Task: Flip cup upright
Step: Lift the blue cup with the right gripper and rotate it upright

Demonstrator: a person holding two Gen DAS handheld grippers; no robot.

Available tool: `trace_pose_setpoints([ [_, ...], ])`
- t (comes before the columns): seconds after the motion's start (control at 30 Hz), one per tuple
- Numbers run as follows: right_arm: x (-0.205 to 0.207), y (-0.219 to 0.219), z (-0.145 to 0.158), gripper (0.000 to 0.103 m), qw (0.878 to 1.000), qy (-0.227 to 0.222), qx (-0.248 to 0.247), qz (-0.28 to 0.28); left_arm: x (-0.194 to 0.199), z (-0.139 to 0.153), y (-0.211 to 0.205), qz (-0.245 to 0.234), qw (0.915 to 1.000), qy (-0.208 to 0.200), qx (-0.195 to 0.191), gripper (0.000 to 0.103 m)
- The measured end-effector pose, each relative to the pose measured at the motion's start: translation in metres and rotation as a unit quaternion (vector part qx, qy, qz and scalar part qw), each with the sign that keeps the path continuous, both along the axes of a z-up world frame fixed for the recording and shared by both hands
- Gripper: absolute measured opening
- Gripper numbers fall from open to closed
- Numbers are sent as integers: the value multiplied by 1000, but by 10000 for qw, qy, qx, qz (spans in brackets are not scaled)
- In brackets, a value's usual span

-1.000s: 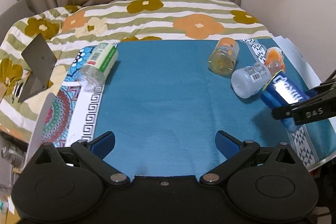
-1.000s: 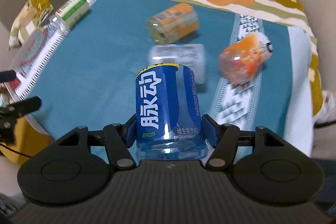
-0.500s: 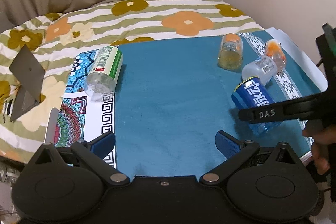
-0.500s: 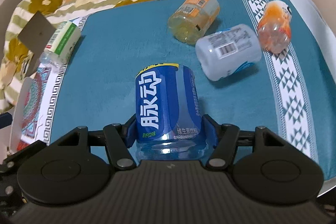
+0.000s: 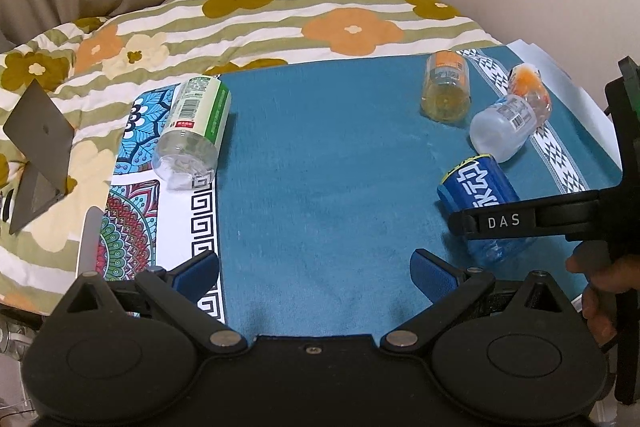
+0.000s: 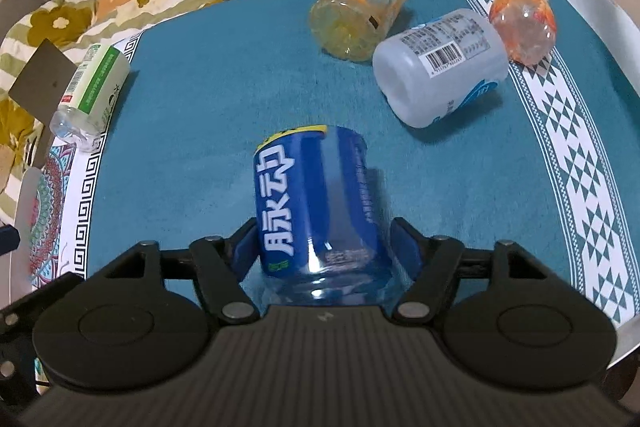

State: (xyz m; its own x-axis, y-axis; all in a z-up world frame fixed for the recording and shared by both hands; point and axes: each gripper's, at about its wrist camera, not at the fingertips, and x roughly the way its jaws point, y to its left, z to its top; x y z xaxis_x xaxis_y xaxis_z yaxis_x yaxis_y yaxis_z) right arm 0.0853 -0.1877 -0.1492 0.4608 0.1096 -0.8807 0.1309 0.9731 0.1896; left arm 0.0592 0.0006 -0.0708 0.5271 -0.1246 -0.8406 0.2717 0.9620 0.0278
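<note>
The blue cup (image 6: pixel 320 211) is gripped at its clear base between the fingers (image 6: pixel 408 247) of the right gripper (image 6: pixel 324 251), tilted, its far end over the teal cloth (image 6: pixel 224 99). Ahead of those fingers a white cup (image 6: pixel 440 67), a yellow cup (image 6: pixel 360 7) and an orange cup (image 6: pixel 524 19) lie toppled. The left gripper (image 5: pixel 316 273) is held wide open, nothing between its fingers; a green cup (image 5: pixel 192 131) lies ahead to their left.

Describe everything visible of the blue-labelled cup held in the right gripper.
The blue cup is clear plastic wrapped in a blue label with white characters and a yellow edge at its far end. It is tilted, its clear base toward the right gripper, whose blue pads clamp its sides near the base. It sits over the teal cloth, apart from the other containers.
</note>
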Motion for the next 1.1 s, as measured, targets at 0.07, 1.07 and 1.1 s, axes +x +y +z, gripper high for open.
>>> trace_pose_setpoints([
  [0.07, 0, 0, 1, 91, 10000, 6, -13, -20, 1, 1, 0, 35, 10000, 3, -6, 103],
  [1.07, -36, -115, 65, 103, 9937, -747, -627, 554, 49, 17, -101, 645, 9912, 1134, -221, 101],
  [1.1, -36, -122, 60, 103, 9937, -728, -617, 594, 54, 14, -108, 720, 9892, 1252, -238, 101],
])
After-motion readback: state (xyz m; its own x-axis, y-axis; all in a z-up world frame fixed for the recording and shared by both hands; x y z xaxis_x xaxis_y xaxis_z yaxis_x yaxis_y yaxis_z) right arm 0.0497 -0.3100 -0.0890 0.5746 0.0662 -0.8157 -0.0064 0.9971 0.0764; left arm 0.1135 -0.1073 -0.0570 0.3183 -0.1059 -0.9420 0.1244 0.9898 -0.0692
